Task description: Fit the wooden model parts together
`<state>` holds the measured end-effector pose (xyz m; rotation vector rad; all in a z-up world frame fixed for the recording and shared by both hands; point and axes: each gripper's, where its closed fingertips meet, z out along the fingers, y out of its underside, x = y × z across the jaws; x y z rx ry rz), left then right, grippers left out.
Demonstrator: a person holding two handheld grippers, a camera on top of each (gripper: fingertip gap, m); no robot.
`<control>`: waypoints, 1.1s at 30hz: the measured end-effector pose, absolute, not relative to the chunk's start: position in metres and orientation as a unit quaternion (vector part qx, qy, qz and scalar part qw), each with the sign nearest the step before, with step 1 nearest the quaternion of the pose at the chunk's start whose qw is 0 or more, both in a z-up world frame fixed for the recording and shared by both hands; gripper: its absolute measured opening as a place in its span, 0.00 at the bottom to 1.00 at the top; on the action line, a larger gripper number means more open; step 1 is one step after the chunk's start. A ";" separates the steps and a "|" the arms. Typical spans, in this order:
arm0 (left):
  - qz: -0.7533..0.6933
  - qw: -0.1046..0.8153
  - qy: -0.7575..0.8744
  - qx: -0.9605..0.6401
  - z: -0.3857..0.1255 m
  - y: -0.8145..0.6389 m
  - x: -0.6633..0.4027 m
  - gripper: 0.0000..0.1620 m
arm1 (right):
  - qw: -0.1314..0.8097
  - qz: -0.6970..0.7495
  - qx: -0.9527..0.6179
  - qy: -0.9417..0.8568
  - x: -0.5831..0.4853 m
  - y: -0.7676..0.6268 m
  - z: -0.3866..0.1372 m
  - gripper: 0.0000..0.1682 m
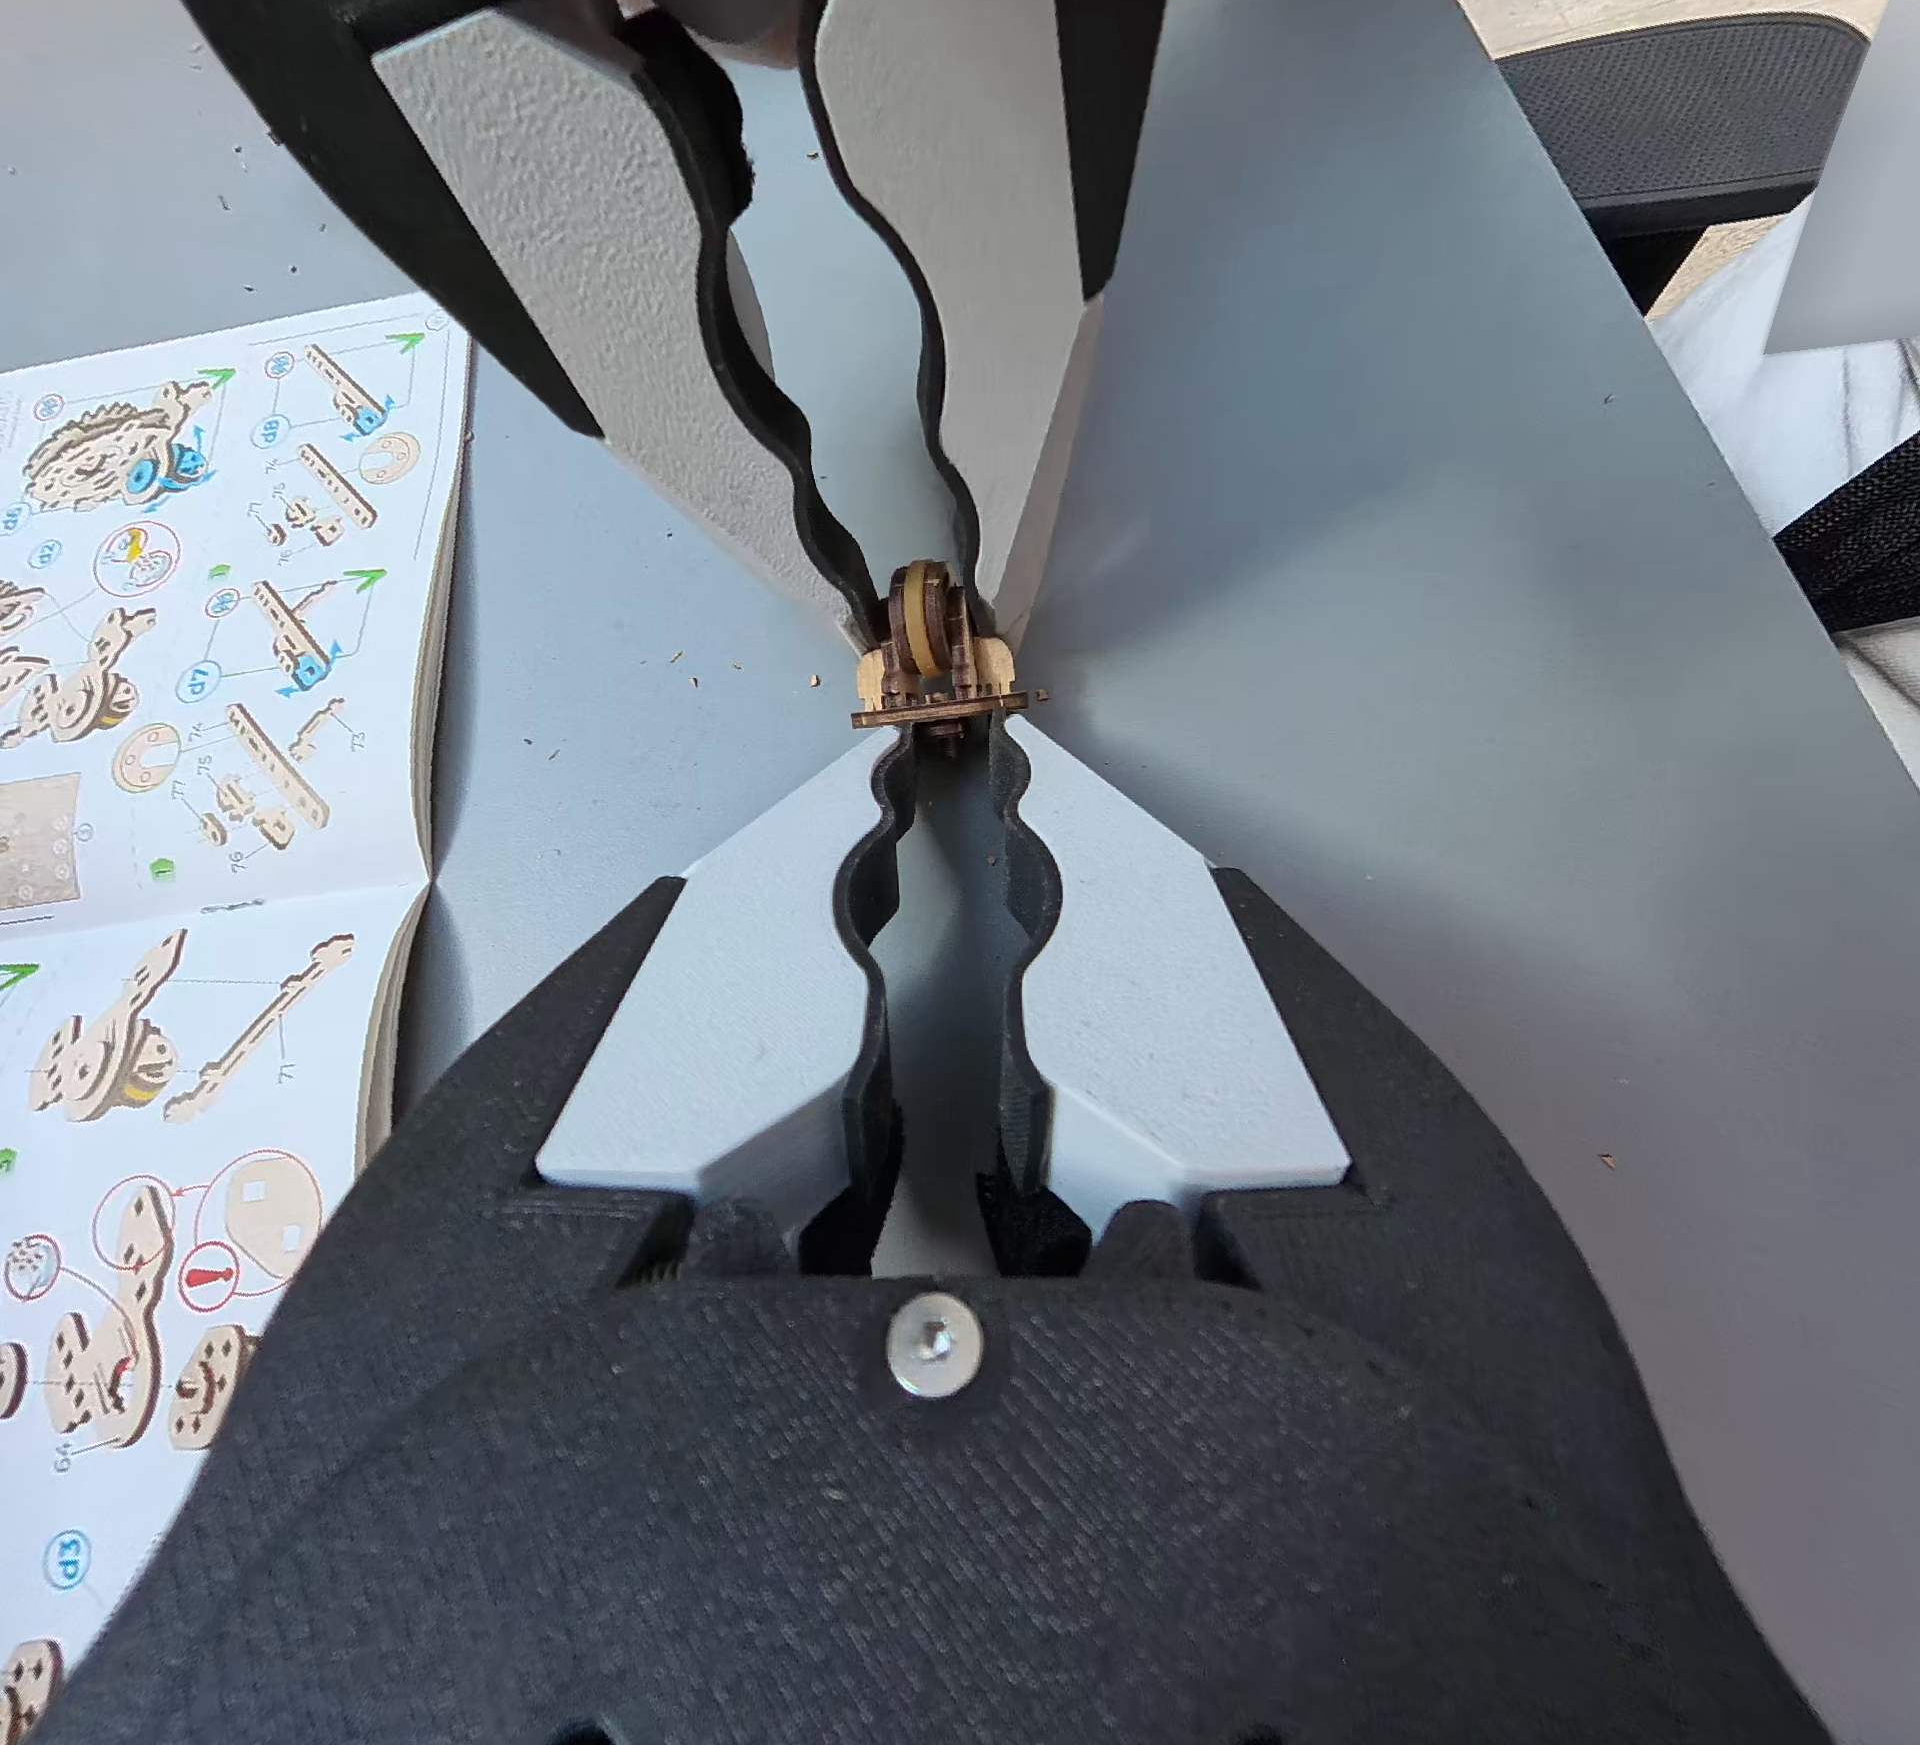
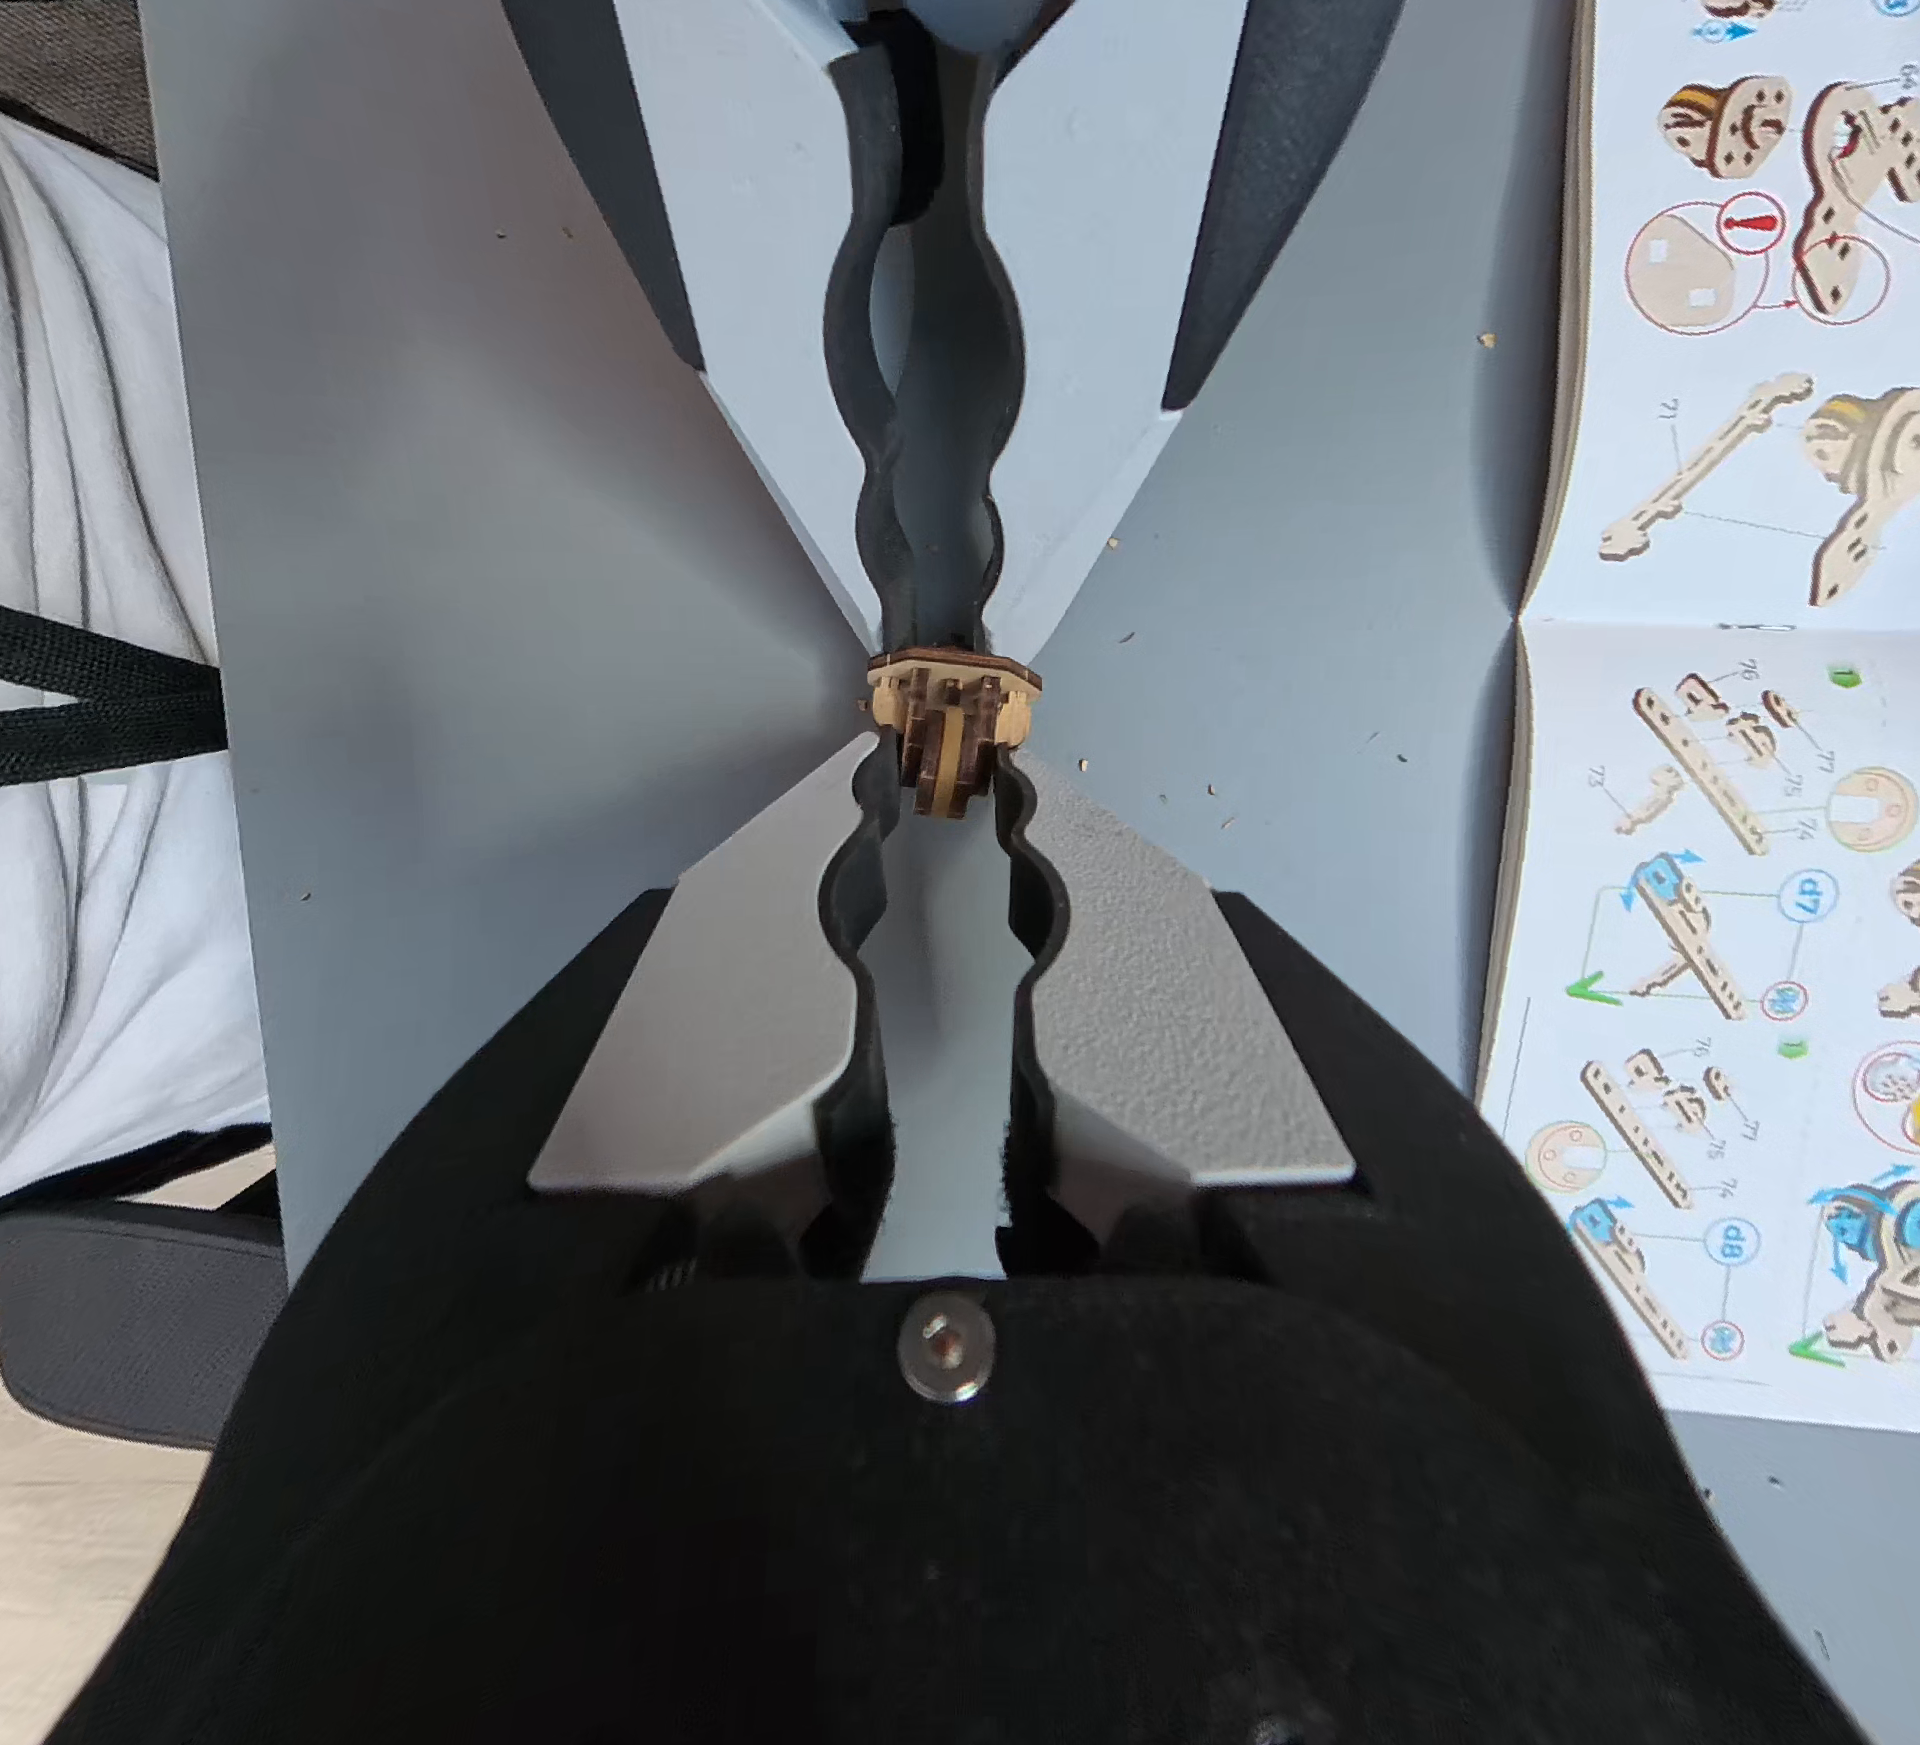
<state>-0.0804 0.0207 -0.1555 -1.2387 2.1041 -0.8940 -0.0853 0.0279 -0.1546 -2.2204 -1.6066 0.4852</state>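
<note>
wooden assembly [image 1: 937, 656]: tiny, light, thin laser-cut ply; likely brittle at tabs, so grip flat faces, not pegs.
place: held in the air above the grey surface [image 1: 1403, 552], between both tools.
left tool [image 1: 943, 737]: nearly closed, pinching the flat base plate's peg.
right tool [image 2: 943, 776]: narrow, clamping the round wheel stack.
instruction booklet [image 1: 208, 760]: lies open at the left.

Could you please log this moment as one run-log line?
left gripper: shut on wooden model | right gripper: shut on wooden model | instruction booklet open on table
</note>
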 end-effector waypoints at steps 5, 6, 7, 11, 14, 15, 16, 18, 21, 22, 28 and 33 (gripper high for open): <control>-0.332 0.267 0.780 -0.459 -0.155 0.021 -0.080 0.06 | 0.167 0.187 -0.772 -0.585 -0.086 0.028 -0.155 0.08; -0.331 0.267 0.780 -0.458 -0.155 0.021 -0.080 0.06 | 0.166 0.178 -0.765 -0.597 -0.086 0.028 -0.155 0.08; -0.331 0.267 0.781 -0.458 -0.155 0.021 -0.080 0.06 | 0.162 0.174 -0.763 -0.602 -0.086 0.028 -0.155 0.07; -0.331 0.269 0.782 -0.455 -0.155 0.021 -0.080 0.06 | 0.157 0.169 -0.758 -0.610 -0.086 0.028 -0.155 0.07; -0.332 0.266 0.782 -0.455 -0.155 0.021 -0.080 0.06 | 0.168 0.166 -0.763 -0.601 -0.086 0.028 -0.155 0.07; -0.332 0.266 0.782 -0.456 -0.155 0.021 -0.080 0.06 | 0.174 0.164 -0.768 -0.594 -0.086 0.028 -0.155 0.07; -0.333 0.265 0.782 -0.456 -0.155 0.021 -0.080 0.06 | 0.182 0.159 -0.772 -0.588 -0.086 0.028 -0.155 0.07; -0.334 0.263 0.781 -0.458 -0.155 0.021 -0.080 0.06 | 0.194 0.143 -0.777 -0.582 -0.086 0.028 -0.155 0.07; -0.333 0.263 0.779 -0.462 -0.155 0.021 -0.080 0.06 | 0.188 0.126 -0.772 -0.594 -0.086 0.028 -0.155 0.07; -0.333 0.264 0.779 -0.462 -0.155 0.021 -0.080 0.06 | 0.180 0.132 -0.765 -0.604 -0.086 0.028 -0.155 0.06; -0.328 0.271 0.779 -0.460 -0.155 0.022 -0.080 0.05 | 0.153 0.147 -0.737 -0.642 -0.086 0.028 -0.155 0.06; -0.331 0.267 0.777 -0.463 -0.155 0.022 -0.080 0.06 | 0.187 0.162 -0.767 -0.592 -0.087 0.029 -0.155 0.06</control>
